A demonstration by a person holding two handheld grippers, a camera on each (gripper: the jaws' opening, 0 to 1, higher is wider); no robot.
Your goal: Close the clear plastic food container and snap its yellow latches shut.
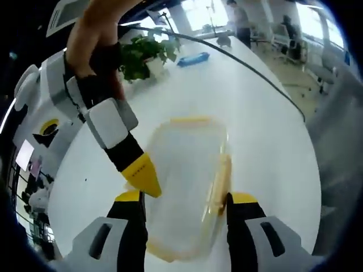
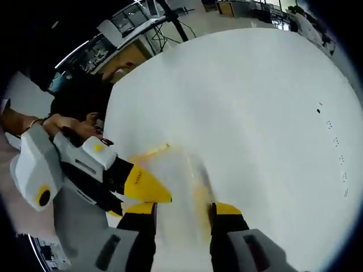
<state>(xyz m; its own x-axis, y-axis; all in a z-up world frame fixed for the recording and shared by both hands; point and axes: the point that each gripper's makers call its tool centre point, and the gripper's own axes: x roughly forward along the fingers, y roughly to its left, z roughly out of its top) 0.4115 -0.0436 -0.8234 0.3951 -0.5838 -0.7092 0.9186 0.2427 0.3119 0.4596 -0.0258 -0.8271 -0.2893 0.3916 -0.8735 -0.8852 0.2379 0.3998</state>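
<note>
The clear plastic container (image 1: 184, 170) with its lid on lies on the white table (image 1: 238, 96), blurred by motion. Yellow latches show at its far end (image 1: 190, 120) and along its right side (image 1: 224, 181). My left gripper (image 1: 187, 198) is open, one jaw on each side of the container's near end. My right gripper (image 1: 143, 177) comes in from the upper left, its yellow tip at the container's left edge. In the right gripper view the container (image 2: 173, 170) lies between the right gripper's (image 2: 182, 209) open jaws, and the left gripper's tip (image 2: 144, 190) is beside it.
A potted plant (image 1: 148, 54) and a blue object (image 1: 193, 58) stand at the far end of the table. A hand (image 1: 93, 34) holds the right gripper. The table's curved edge (image 1: 283, 96) runs along the right, with office furniture and a person (image 1: 241, 20) beyond.
</note>
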